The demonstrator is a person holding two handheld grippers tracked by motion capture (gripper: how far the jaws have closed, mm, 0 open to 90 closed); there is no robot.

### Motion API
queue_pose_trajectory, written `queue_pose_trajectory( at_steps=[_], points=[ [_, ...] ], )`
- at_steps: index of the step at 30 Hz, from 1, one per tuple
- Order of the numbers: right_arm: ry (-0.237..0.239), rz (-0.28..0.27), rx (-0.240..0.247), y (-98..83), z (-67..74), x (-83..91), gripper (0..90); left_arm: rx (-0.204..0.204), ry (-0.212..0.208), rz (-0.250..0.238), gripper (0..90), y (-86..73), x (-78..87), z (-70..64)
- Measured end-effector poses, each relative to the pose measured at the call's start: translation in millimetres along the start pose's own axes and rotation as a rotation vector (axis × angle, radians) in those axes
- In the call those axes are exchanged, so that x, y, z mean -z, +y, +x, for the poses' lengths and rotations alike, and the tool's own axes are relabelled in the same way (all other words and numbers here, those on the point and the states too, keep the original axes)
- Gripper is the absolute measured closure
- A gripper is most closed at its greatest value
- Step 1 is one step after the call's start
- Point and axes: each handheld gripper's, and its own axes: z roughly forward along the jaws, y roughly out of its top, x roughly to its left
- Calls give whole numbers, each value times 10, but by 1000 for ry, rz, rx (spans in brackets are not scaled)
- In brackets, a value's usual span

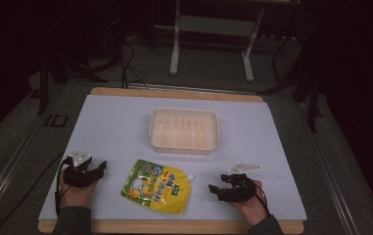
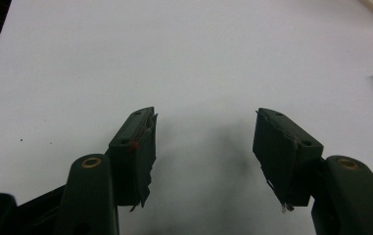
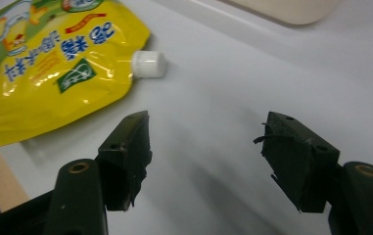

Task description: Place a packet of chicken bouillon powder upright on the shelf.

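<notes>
A yellow spouted pouch [image 1: 157,185] with a white cap [image 1: 190,176] lies flat on the white mat near the front, between my two grippers. In the right gripper view the pouch [image 3: 47,58] lies up and to the left, its cap [image 3: 148,64] pointing toward the gap ahead of the jaws. My right gripper [image 1: 214,190] [image 3: 206,147] is open and empty, a short way right of the cap. To the pouch's left my left gripper [image 1: 102,166] [image 2: 204,147] stands open over bare mat with nothing between its jaws.
A shallow cream plastic tray [image 1: 184,129] sits at the middle of the mat, behind the pouch; its corner [image 3: 291,10] shows in the right gripper view. The white mat [image 1: 252,147] covers a wooden table [image 1: 174,227]. A metal stand and cables sit on the dark floor beyond.
</notes>
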Motion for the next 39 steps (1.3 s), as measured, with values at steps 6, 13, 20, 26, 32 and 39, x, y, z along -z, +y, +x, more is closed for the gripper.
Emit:
queue_pose_trajectory(
  at_steps=[6,13,20,26,32,39],
  points=[
    [40,17,17,2,128,-67,342,-3,1,0,408,0,-1,-2],
    [85,37,42,-3,266,-129,341,-1,2,-2,408,-1,2,-1],
    [133,57,54,-16,384,-188,339,-1,3,-2,408,-1,2,-1],
    [171,64,57,-20,448,-220,337,0,5,-4,408,-1,3,-1],
    [223,81,54,-27,521,-267,310,0,7,-5,406,-2,4,-2],
    [251,100,66,-28,583,-305,284,2,10,-7,405,-2,6,-1]
  ],
)
